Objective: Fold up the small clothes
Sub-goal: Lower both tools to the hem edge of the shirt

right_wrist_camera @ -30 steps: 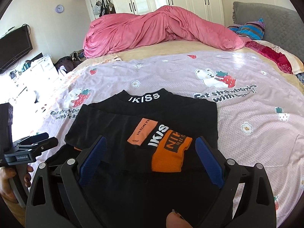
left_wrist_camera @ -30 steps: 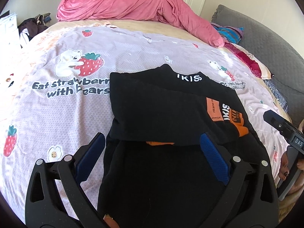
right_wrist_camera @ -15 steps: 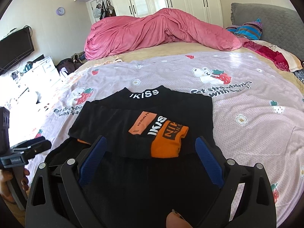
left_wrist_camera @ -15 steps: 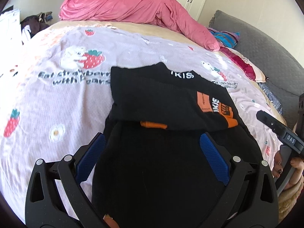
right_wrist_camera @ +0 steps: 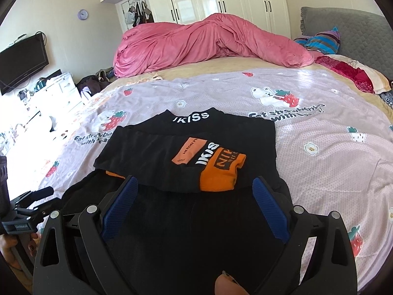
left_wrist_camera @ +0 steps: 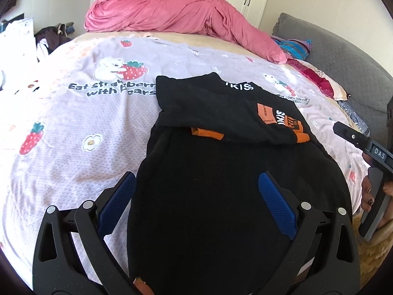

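A black sweater [left_wrist_camera: 216, 172] [right_wrist_camera: 196, 221] lies flat on the bed, its sleeves folded across the chest. One sleeve ends in an orange cuff [right_wrist_camera: 223, 172] [left_wrist_camera: 299, 132] with printed letters. The collar reads IKISS [right_wrist_camera: 191, 116]. My left gripper [left_wrist_camera: 196, 184] hovers open above the sweater's lower left part, nothing between its blue pads. Over the lower right part, my right gripper [right_wrist_camera: 194, 189] is open too, just short of the folded sleeves. Each gripper's body shows at the edge of the other view, held by a hand.
The bed carries a lilac strawberry-and-bear sheet [left_wrist_camera: 73, 123] [right_wrist_camera: 331, 147]. A pink duvet [left_wrist_camera: 172, 9] [right_wrist_camera: 208, 41] is heaped at the far side. Pillows [right_wrist_camera: 348, 71] and a grey headboard [left_wrist_camera: 343, 56] lie to the right; a white dresser [right_wrist_camera: 56, 93] and a TV [right_wrist_camera: 22, 61] stand left.
Both grippers have drawn back toward the sweater's hem and stayed open, so more of the lower body shows. The sweater has not moved.
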Motion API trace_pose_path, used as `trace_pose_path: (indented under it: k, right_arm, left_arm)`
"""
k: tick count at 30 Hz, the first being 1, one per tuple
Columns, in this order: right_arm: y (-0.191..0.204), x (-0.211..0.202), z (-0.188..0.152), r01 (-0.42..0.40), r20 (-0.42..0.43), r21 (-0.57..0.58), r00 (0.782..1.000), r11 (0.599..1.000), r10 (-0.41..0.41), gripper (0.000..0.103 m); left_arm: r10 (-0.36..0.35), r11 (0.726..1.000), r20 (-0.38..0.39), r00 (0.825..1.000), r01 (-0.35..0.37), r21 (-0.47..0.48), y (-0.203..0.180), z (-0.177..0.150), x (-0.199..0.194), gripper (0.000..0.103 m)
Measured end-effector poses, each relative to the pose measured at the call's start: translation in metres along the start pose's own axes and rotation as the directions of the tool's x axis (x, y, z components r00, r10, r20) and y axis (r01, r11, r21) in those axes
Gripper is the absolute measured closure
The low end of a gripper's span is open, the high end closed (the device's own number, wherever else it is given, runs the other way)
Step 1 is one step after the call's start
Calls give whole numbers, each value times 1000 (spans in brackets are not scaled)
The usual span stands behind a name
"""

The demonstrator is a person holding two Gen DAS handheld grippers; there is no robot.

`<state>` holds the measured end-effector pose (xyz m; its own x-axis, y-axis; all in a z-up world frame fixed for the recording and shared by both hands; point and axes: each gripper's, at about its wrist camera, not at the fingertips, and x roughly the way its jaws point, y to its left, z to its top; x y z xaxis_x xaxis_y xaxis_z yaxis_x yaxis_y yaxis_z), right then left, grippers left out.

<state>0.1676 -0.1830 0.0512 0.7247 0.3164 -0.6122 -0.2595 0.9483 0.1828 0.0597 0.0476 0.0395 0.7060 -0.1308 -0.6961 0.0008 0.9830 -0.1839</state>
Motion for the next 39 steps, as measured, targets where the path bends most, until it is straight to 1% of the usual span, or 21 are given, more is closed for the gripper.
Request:
trace_pose_path:
  k: [3,10,11,12,16,23,31,39]
  right_arm:
    - [2,-5,-2,-4,3,1,1000,1000,4,9]
    - [5,-19,-9,-20,14,-6,1000,1000,20,9]
    - [5,-22,-11,-21,15,-6,1000,1000,21,5]
    - [6,-24,-12,-21,15,-5,1000,1000,21,4]
    - [5,-35,-20,-19,15,-8,1000,1000,19,4]
    - [0,-49,-37,-1,-2,-4,1000,1000,1,4]
    - [-11,-59,-60,47,-41,-22,998,999,-48,4]
    - [-27,-68,-75,66,-68,8,996,998,-65,4]
  left_arm:
    - [-15,1000,-2,1000,15,-11,0,-5,-6,9]
    - [-3,1000,-20,1000,3,-15,0,-17,-12,9]
    - [-2,1000,-22,1000,2,-16,1,-18,-12,9]
    - [1,1000,-25,1000,-2,-19,2,-21,-14,9]
    - [12,999,-37,999,-13,-29,7,-29,-18,9]
    - [31,999,-55,998,-33,-34,13,-41,-27,9]
    - [49,998,-75,996,-53,-42,20,-51,-33,9]
    - [73,997,-102,992,-76,-26,20,-62,-34,9]
